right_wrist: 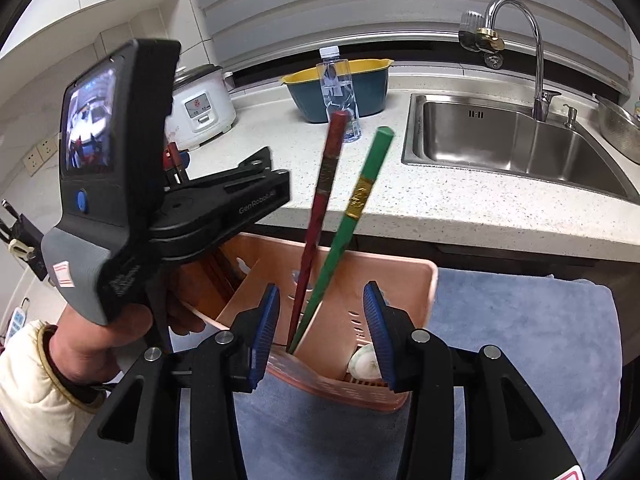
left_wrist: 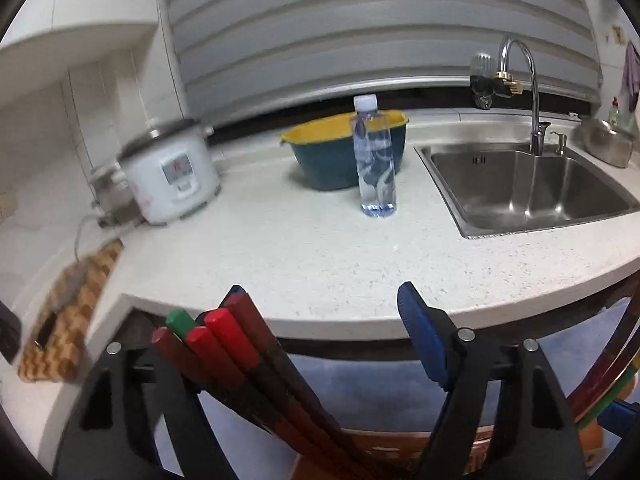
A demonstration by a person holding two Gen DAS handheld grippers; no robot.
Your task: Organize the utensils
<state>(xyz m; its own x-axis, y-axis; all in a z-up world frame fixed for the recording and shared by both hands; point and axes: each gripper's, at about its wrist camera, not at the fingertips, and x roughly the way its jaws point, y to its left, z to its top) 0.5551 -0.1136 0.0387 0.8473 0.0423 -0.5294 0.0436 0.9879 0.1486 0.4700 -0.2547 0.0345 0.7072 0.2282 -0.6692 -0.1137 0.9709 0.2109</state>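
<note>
Behind pink holder [right_wrist: 416,280]: water bottle [left_wrist: 374,156], basin [left_wrist: 320,160], rice cooker [left_wrist: 172,176], sink [left_wrist: 520,188].

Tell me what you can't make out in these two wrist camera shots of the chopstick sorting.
- Left gripper: whether its grip on the chopstick bundle is firm; left wrist view shows them only against one finger.
- Pink organizer basket: its bottom and lower chopstick ends, hidden by its walls, right wrist view.
- White round item in the basket: partly behind the right gripper, unidentifiable.
- Rice cooker panel: blurred, left wrist view.
</note>
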